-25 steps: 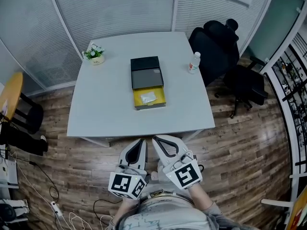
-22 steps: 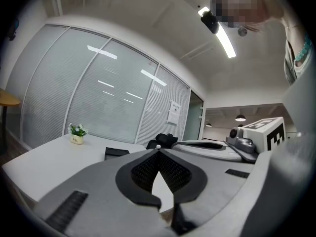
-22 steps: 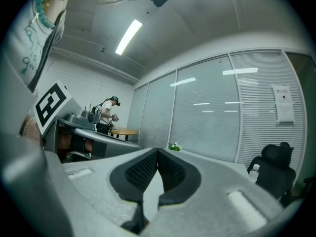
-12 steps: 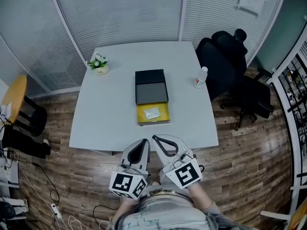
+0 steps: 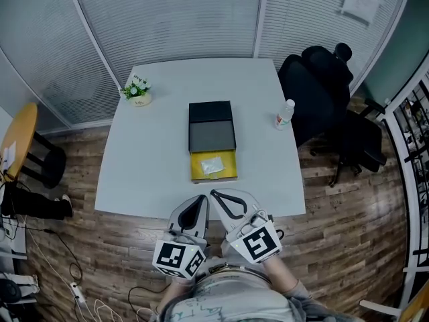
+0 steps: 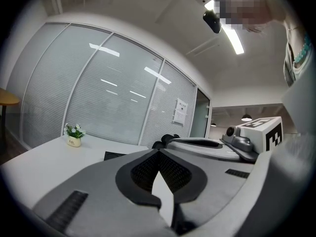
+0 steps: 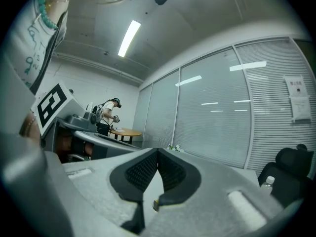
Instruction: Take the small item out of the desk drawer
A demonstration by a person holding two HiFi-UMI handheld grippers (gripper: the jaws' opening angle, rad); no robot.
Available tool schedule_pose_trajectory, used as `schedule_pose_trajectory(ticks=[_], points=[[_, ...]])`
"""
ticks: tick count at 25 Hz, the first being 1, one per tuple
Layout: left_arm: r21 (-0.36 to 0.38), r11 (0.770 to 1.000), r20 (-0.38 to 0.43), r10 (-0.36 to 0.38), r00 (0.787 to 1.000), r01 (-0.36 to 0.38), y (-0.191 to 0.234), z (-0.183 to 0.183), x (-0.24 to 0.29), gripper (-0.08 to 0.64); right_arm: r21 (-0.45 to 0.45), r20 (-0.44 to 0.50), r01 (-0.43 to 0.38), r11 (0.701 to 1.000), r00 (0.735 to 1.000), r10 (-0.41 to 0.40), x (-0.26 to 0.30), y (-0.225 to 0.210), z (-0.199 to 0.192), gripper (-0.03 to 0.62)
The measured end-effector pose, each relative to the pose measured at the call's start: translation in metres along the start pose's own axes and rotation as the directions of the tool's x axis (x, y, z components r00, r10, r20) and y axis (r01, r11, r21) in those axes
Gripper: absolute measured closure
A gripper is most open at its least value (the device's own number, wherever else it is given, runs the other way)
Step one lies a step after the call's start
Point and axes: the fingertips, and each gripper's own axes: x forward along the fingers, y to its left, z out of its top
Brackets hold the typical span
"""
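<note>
1. Left claw [image 5: 200, 198]: stands closed, tips pressed together, grips nothing; hangs off the near edge of the surface [image 5: 154, 153], above the wooden floor [image 5: 348, 233]; points level toward the surface.
2. Right claw [image 5: 214, 194]: stands closed as well, tips meeting, holds nothing; sits just beside the left claw, tips nearly side by side.
3. Drawer [image 5: 214, 178]: stands pulled open toward the near edge, yellow inside; projects from the front of a black box [image 5: 212, 129] placed near the middle of the surface.
4. Small item [image 5: 212, 166]: lies flat inside the open drawer, pale and packet-like, roughly central; sits well apart from both claws, untouched.
5. Potted plant [image 5: 137, 91]: stands upright near the far left corner of the surface.
6. Bottle [image 5: 285, 115]: stands upright at the right edge, clear with a white cap.
7. Office chair [image 5: 322, 92]: stands off the right far corner, black, beside the surface.
8. Round table [image 5: 15, 139]: appears at the far left, wooden top, well apart from the surface.
</note>
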Motion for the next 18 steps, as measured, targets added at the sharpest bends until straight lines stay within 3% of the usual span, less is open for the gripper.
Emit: schedule_pose_trajectory(ticks=[18], points=[[-0.006,0.996,0.018,0.089,0.996,-0.089,0.023,0.001,0.066,0.563,-0.011,-0.017,-0.082,0.997,0.996,0.082,0.026,-0.072,-0.021,0.589]])
